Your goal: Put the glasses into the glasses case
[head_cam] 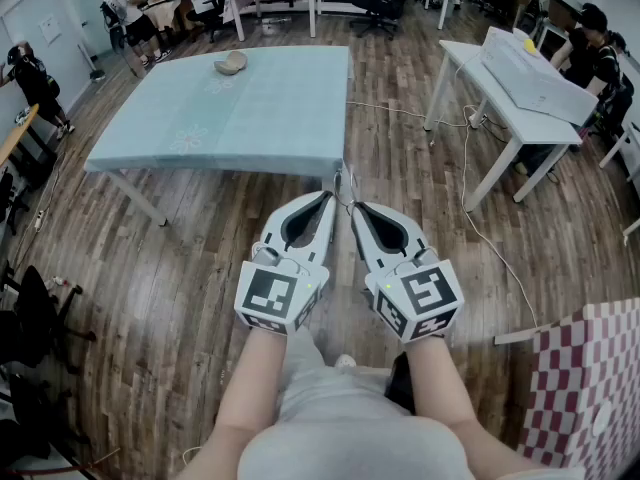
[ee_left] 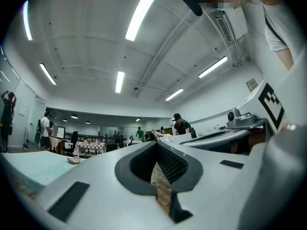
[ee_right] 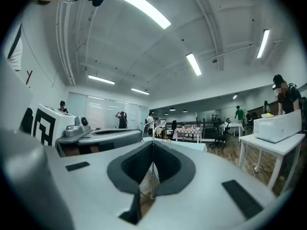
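Note:
A small beige glasses case (head_cam: 232,63) lies near the far edge of the pale blue table (head_cam: 250,118); it also shows far off in the left gripper view as the same case (ee_left: 73,160). It is too small to tell glasses apart from it. Both grippers are held side by side over the wooden floor, short of the table's near edge and pointing toward it. My left gripper (head_cam: 327,197) is shut with nothing in it, its tips (ee_left: 154,137) meeting. My right gripper (head_cam: 355,208) is shut and empty too, tips (ee_right: 153,141) together.
A white desk (head_cam: 520,108) with a printer stands to the right, and cables trail over the floor (head_cam: 480,228) beside it. A chequered box (head_cam: 590,388) sits at the near right. Black chairs (head_cam: 30,328) line the left. People stand at the room's edges.

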